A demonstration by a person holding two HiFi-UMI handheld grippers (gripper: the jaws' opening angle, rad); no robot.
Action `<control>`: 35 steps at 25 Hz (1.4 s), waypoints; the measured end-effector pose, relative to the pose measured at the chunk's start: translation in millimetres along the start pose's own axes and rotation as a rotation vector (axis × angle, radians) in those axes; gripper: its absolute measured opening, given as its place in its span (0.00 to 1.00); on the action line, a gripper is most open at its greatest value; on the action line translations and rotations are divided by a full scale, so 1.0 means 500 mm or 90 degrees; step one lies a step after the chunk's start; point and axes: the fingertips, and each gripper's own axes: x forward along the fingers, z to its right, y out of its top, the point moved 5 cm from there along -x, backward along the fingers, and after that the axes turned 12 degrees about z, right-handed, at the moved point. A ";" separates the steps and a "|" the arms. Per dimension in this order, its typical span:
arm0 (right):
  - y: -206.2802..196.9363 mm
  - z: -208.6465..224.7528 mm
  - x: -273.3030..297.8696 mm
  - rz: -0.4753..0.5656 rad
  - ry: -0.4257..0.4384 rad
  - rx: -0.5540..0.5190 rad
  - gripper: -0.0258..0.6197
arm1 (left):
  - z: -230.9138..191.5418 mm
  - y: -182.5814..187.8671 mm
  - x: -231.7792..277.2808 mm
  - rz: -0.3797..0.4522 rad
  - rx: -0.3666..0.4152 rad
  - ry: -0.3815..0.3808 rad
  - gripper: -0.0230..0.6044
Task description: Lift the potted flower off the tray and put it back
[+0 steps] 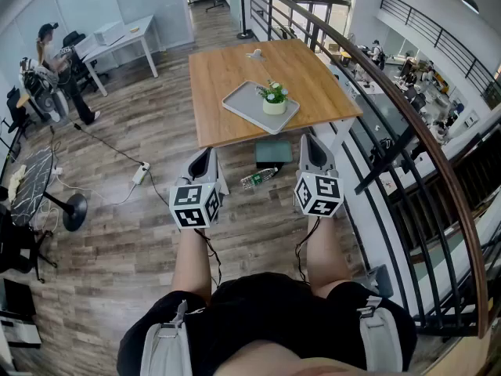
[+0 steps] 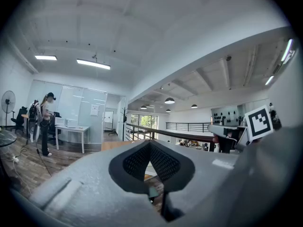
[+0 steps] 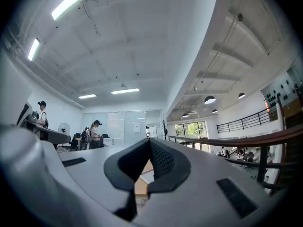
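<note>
The potted flower (image 1: 274, 98) is set on the tray (image 1: 243, 105), with the left gripper (image 1: 207, 155) and right gripper (image 1: 312, 141) clenched empty, well apart from it.

Grey left tongs (image 1: 207, 157) and right tongs (image 1: 311, 142) carry black-and-white marker cubes (image 1: 194, 204) and thin black cables (image 1: 210, 251).

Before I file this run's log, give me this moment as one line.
potted flower: upright on tray | left gripper: shut, empty | right gripper: shut, empty | both: short of table
</note>
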 end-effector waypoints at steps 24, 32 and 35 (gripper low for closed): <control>-0.013 0.106 -0.033 0.004 -0.017 0.000 0.04 | 0.128 -0.023 0.049 -0.009 0.008 0.008 0.06; -0.053 0.164 -0.013 -0.014 -0.009 0.016 0.04 | 0.163 -0.052 0.088 -0.014 0.007 0.024 0.06; -0.073 0.163 0.026 -0.017 -0.001 0.006 0.04 | 0.144 -0.061 0.121 -0.008 0.001 0.023 0.06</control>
